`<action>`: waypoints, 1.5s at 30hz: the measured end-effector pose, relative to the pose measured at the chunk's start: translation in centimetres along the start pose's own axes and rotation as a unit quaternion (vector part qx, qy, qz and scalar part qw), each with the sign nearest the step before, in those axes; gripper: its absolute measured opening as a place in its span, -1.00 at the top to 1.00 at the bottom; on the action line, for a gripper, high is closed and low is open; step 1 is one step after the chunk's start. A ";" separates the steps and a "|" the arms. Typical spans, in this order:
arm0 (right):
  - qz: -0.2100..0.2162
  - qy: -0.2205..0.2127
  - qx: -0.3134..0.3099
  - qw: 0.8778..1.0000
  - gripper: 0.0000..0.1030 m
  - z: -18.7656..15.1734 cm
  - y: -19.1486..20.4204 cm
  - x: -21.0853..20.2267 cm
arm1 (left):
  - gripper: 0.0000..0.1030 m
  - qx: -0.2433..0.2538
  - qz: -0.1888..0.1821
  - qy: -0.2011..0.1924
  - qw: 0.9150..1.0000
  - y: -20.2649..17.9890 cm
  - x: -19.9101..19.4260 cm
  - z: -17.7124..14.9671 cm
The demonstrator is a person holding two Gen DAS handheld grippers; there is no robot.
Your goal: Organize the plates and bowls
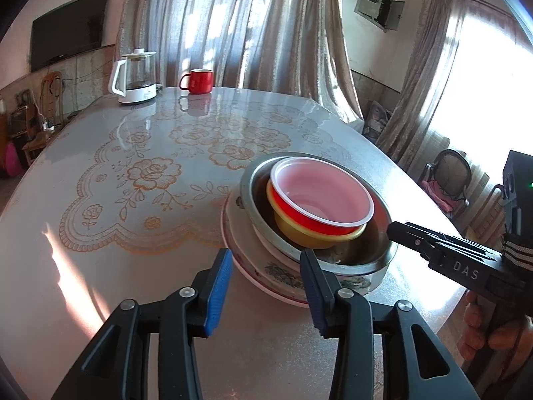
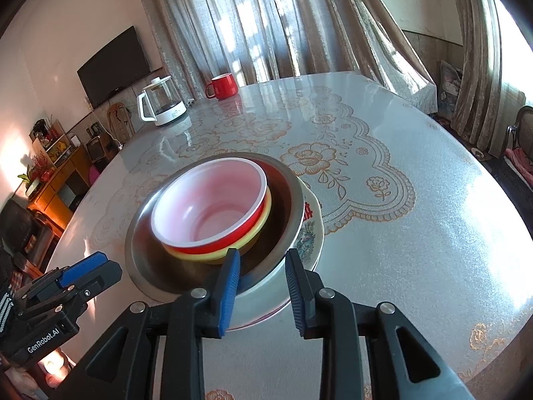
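Left wrist view: the left gripper stands wide open and holds nothing, its blue pads near the stack's near rim, which hides part of the plates. How many plates lie there is hard to tell. On them sits a steel bowl; inside it a yellow bowl, and in that a red bowl with a pale inside. The right gripper reaches in at the right, its jaws hard to make out.

Right wrist view: the right gripper is open and empty at the steel bowl's near right rim. The same nest sits on the table. A kettle and red mug stand far off.
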State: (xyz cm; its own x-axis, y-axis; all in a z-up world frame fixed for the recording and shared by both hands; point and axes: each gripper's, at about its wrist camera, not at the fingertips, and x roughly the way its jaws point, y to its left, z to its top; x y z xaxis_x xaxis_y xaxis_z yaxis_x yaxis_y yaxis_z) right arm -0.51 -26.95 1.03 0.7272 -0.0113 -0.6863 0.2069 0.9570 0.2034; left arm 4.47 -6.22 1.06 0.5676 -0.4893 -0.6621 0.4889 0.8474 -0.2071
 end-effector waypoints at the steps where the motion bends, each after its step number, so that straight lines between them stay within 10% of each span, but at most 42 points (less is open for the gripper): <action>1: -0.001 -0.003 -0.003 1.000 0.45 0.0 0.2 -0.2 | 0.08 -0.002 0.007 -0.002 1.000 0.1 -0.2 0.0; 13: -0.053 -0.037 -0.014 0.998 0.25 -2.2 2.3 -2.8 | -0.48 -0.024 0.072 -0.035 0.996 0.8 -2.3 -0.3; 45: -0.084 -0.052 -0.021 0.995 0.21 -3.3 4.4 -2.2 | -0.58 0.011 0.098 -0.061 0.993 -1.3 -3.5 -1.0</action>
State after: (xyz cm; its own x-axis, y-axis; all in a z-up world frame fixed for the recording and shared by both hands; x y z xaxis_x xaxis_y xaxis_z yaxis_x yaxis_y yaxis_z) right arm -3.34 -21.74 1.11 0.7487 -0.1993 -0.6323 0.3052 0.9503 0.0619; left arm 1.17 -5.38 2.94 0.7283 -0.3375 -0.5964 0.3746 0.9248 -0.0660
